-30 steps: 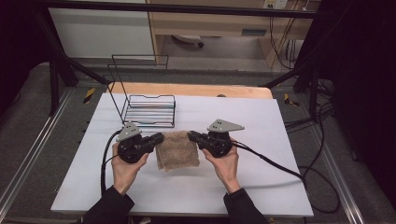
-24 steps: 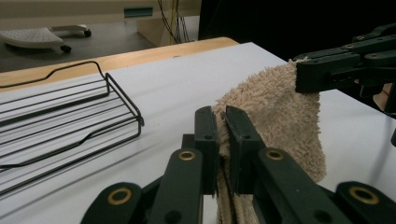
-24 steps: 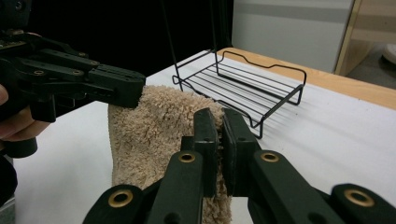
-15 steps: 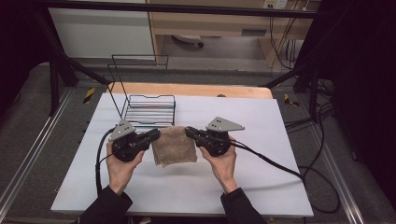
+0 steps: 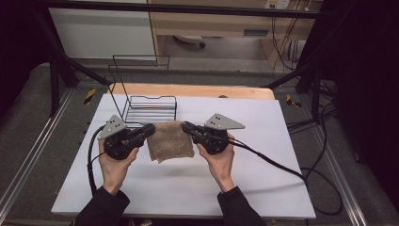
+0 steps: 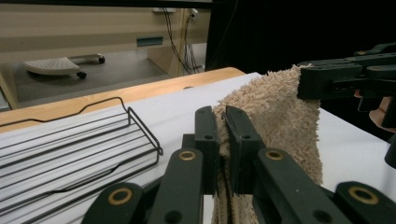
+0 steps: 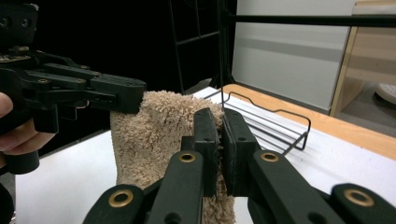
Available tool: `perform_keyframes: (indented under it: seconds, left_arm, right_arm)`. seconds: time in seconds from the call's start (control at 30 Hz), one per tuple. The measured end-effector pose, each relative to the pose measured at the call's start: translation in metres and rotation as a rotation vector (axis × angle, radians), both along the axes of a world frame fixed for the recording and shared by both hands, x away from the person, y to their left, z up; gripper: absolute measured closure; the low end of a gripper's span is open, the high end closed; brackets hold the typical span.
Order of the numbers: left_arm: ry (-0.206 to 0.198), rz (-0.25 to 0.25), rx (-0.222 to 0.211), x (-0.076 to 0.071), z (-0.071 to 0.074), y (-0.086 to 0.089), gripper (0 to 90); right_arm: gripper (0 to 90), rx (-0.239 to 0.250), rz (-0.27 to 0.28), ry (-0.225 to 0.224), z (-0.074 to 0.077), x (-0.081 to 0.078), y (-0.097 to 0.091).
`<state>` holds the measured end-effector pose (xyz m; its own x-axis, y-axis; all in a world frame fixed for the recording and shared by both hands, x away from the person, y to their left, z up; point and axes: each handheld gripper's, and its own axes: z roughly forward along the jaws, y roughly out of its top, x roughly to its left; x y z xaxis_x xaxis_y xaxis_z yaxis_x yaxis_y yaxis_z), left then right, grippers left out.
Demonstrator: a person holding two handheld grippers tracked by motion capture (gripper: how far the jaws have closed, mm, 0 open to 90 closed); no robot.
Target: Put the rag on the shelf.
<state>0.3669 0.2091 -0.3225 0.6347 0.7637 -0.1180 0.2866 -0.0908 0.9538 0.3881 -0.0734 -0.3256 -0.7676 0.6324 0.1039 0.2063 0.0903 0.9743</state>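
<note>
Terrycloth is bunching between the jaws of the left gripper (image 6: 221,140), which is clenching one top corner of the beige towel (image 5: 170,140), and the right gripper (image 7: 220,140) is pinching the opposite corner just as tightly, pads hard against the pile. So the towel is hanging between the two grippers at the centre of the high view, its lower edge draping toward the white table (image 5: 263,188) just in front of the black wire rack (image 5: 150,109). By my reading, the lifting step is under way: the cloth is being held up by two corners, probably to be spread, folded or carried to the rack. The next move is calling for both grips to be staying firm and the hands to be travelling together, level, so the cloth is neither sagging nor twisting out of a jaw. The high view is giving the whole layout, both hands low in the frame, cables trailing out left and right, the rack in the upper left of the table. The left gripper view is offering what that one is missing: fibres squeezed in the jaw gap, with the rack (image 6: 79,144) lying at lower left. The right gripper view is showing the towel (image 7: 154,140) hanging in a loose fold, the rack (image 7: 271,123) to its right.
</note>
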Motion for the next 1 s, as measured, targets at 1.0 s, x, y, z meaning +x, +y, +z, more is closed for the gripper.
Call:
perform_keyframes:
  seconds: [1.0]
  left_arm:
    - [-0.080,0.058,-0.045,0.015,0.040,0.024,84.4]
  right_arm:
    - [86.0,0.056,-0.032,-0.100,0.038,0.007,0.030]
